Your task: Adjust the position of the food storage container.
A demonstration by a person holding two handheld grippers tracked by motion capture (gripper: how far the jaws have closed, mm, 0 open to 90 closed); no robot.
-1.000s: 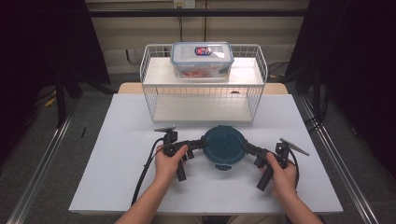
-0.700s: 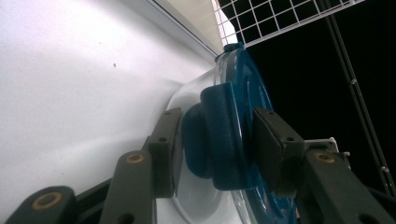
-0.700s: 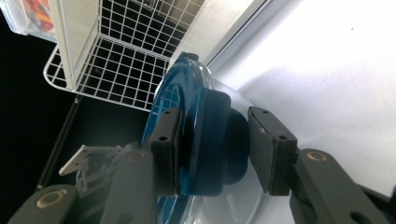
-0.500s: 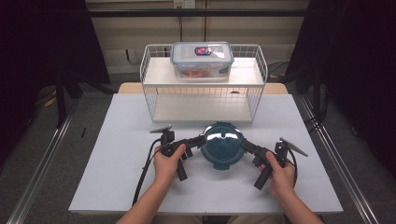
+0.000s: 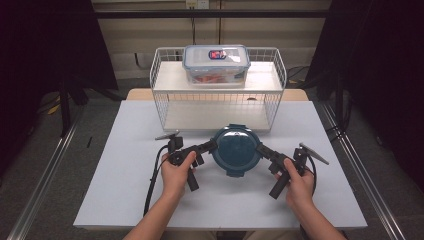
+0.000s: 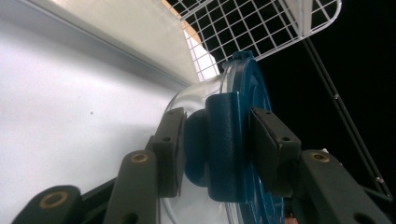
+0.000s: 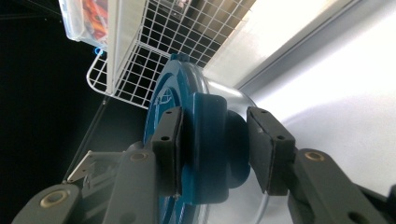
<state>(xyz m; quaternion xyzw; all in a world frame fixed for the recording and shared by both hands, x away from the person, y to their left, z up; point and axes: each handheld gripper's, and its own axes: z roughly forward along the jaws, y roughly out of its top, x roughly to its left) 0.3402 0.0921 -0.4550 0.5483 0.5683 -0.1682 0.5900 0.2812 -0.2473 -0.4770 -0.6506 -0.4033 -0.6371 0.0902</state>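
A round clear container with a dark blue lid (image 5: 236, 150) hangs a little above the white table (image 5: 125, 195), in front of the wire rack. My left gripper (image 5: 210, 146) is shut on the blue side clasp (image 6: 224, 140) at its left edge. My right gripper (image 5: 261, 150) is shut on the opposite clasp (image 7: 210, 140). In the left gripper view my left gripper (image 6: 217, 149) has one pad on the clasp's outer face and the other pad under it. In the right gripper view my right gripper (image 7: 212, 149) clamps its clasp the same way. A hand holds each gripper from below.
A white wire rack (image 5: 165, 95) with two shelves stands at the table's far side, just behind the container. A rectangular clear box (image 5: 216, 64) with a blue-rimmed lid and food inside rests on its top shelf. Dark curtains flank the table.
The round container has risen off the table and come slightly toward the rack, carried by both grippers. The left hand moved up the most.
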